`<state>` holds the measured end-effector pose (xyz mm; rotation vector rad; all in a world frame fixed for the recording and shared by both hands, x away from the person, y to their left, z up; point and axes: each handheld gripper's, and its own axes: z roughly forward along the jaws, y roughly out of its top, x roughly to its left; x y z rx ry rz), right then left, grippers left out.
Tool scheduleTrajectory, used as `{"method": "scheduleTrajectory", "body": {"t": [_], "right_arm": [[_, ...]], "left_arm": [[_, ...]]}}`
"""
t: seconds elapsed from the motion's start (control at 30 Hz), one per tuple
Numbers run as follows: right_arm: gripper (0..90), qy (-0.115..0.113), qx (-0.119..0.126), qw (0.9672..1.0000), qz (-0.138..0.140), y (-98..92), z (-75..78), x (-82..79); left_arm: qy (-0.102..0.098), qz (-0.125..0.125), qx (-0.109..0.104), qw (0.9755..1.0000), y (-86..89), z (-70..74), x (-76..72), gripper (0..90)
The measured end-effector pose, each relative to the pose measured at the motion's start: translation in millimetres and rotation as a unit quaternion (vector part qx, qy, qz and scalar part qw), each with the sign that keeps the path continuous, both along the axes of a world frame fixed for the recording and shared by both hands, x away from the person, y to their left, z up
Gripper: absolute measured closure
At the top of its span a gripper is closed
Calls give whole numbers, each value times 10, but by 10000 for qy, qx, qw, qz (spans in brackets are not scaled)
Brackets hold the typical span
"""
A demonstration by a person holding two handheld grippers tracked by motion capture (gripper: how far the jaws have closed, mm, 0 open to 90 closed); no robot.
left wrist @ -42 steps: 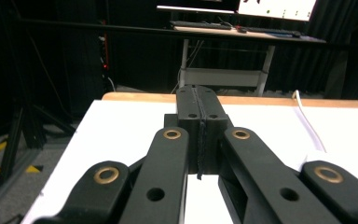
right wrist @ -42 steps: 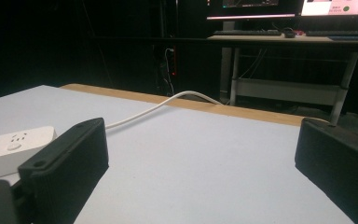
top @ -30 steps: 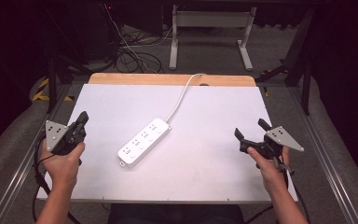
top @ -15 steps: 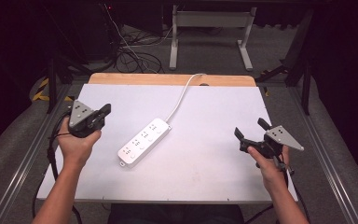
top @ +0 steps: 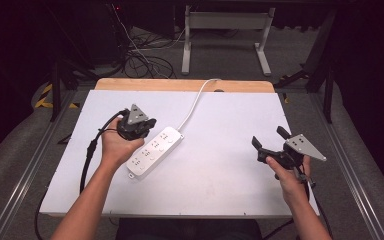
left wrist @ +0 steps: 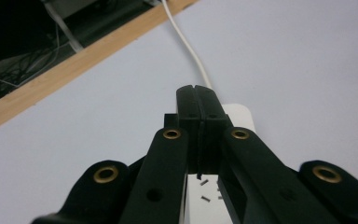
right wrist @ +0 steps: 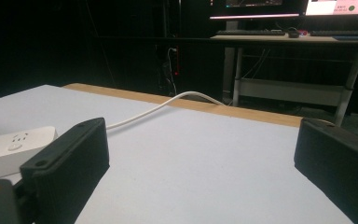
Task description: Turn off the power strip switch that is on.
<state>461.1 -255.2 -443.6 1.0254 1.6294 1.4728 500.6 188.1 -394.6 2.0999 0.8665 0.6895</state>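
A white power strip point(top: 155, 149) lies slantwise on the white table top point(top: 220, 130), and its white cord point(top: 196, 101) runs off over the far edge. My left gripper point(top: 149, 123) hovers over the strip's far end with its jaws pressed together and nothing between them. From the left gripper view I look down the shut jaws onto the strip point(left wrist: 237, 114) and its cord point(left wrist: 186, 46). My right gripper point(top: 269, 138) is held at the right side of the table, jaws wide apart and empty. Its own view has the strip point(right wrist: 14, 142) at the far left and the cord point(right wrist: 158, 108).
A wooden strip point(top: 185, 85) edges the far side of the table. Beyond it stand a metal desk frame point(top: 225, 35) and tangled floor cables point(top: 145, 60). Black cables trail from both grippers toward the near edge.
The left hand has swung its gripper from the table's left edge rightward to just above the power strip. The right gripper has stayed still and open.
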Motion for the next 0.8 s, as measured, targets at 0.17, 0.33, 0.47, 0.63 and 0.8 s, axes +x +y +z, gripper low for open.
{"method": "scheduleTrajectory", "body": {"t": [0.17, 0.33, 0.47, 0.63, 0.8], "right_arm": [[35, 11, -4, 10000, 2, 1, -2, 9], [36, 5, -7, 10000, 14, 2, 0, 8], [36, 1, -10, 10000, 20, 4, 1, 8], [37, 0, -23, 10000, 33, 9, 0, 6], [37, 8, -37, 10000, 36, 20, -1, 6]], "left_arm": [[281, -186, 209, 9992, -205, -72, 100, 900], [590, -275, 428, 9970, -374, -152, 200, 900], [989, -262, 710, 9922, -464, -285, 280, 900], [1163, -268, 778, 9898, -491, -346, 303, 900], [1280, -252, 789, 9883, -524, -403, 323, 900]]}}
